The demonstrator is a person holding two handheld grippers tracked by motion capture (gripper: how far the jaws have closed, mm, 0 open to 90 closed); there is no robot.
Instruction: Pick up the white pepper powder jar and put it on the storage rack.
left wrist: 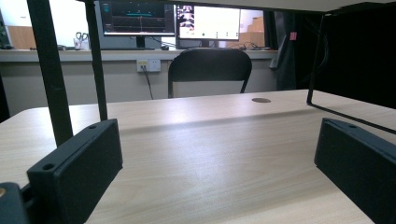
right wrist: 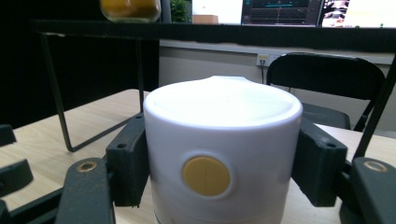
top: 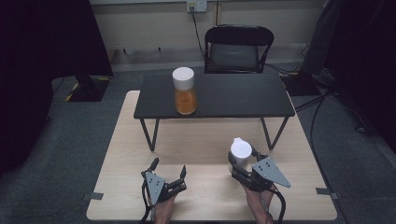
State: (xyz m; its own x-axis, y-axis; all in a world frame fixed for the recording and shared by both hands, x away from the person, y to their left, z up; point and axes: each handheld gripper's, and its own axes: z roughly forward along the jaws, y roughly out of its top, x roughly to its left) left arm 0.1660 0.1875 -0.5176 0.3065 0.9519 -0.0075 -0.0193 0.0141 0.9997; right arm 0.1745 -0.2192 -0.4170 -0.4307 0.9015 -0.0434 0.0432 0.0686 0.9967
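A light wooden table [top: 210,140] carries a low black shelf [top: 215,95] across its far half, standing on thin black wire legs [top: 150,134]. On the shelf, left of its middle and near its front edge, stands a jar [top: 185,91] with a white lid and orange contents.

The left gripper [top: 167,171] sits at the near left of the table, held by a hand [top: 162,211] coming in from the bottom edge. Its jaws are spread wide with nothing between them. In the left gripper view both black pads [left wrist: 77,165] stand far apart over bare wood, with a small dark round mark [left wrist: 261,100] on the far part of the tabletop.

The right gripper [top: 240,161] is at the near right, held by the other hand [top: 257,203], with a grey three-cornered plate on top. Its jaws are closed on a white cup [top: 240,151], one pad pressing each side. The cup is upright, at the near right of the table, in front of the shelf's right leg. In the right gripper view the cup [right wrist: 223,154] fills the space between the pads and shows a round yellow spot [right wrist: 206,176] on its near wall.

Beyond the table a black folding chair [top: 238,49] faces it, and a wall socket [top: 196,5] with a cable hangs behind. Monitors [left wrist: 173,18] stand on a far counter in the left gripper view.
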